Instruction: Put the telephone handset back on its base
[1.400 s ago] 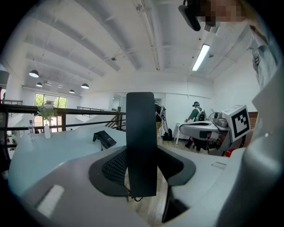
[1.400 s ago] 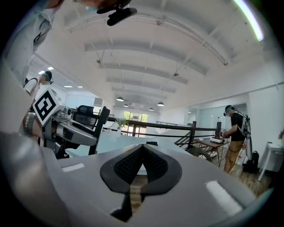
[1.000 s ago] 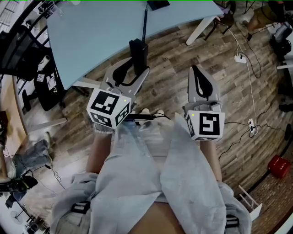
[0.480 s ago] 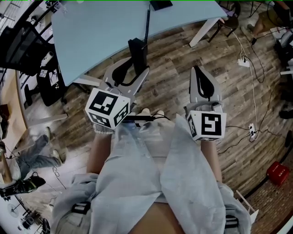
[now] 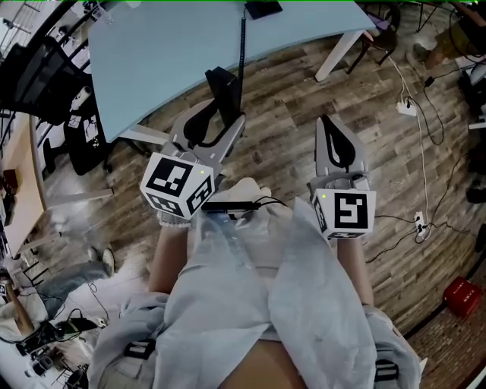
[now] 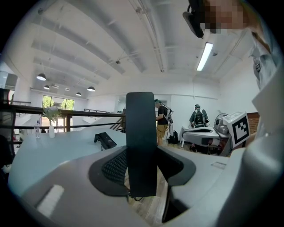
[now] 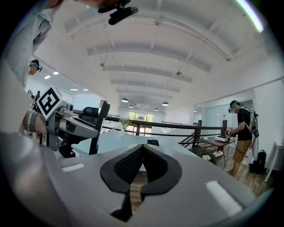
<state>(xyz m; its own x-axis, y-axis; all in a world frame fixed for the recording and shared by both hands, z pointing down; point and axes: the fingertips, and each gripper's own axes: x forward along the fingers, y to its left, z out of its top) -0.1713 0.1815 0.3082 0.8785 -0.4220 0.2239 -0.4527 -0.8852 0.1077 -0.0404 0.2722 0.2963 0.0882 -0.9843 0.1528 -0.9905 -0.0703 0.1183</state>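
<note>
A black telephone handset [image 5: 223,90] stands upright between the jaws of my left gripper [image 5: 225,114], which is shut on it just off the near edge of the light blue table [image 5: 167,53]. A black cord [image 5: 242,42] runs from the handset up to the black base [image 5: 263,7] at the table's far edge. In the left gripper view the handset [image 6: 141,142] fills the centre, with the base [image 6: 105,140] beyond it on the table. My right gripper [image 5: 332,128] is shut and empty over the wooden floor, to the right of the left one.
A white table leg [image 5: 334,49] slants down at the top right. Cables and a power strip [image 5: 406,106] lie on the floor at right, with a red box [image 5: 463,296] lower down. A black chair [image 5: 80,140] stands left of the table. People stand in the background [image 6: 162,124].
Both grippers keep their state and nearly their place; the handset has drifted slightly left and toward the table. A person's legs at the far left have moved.
</note>
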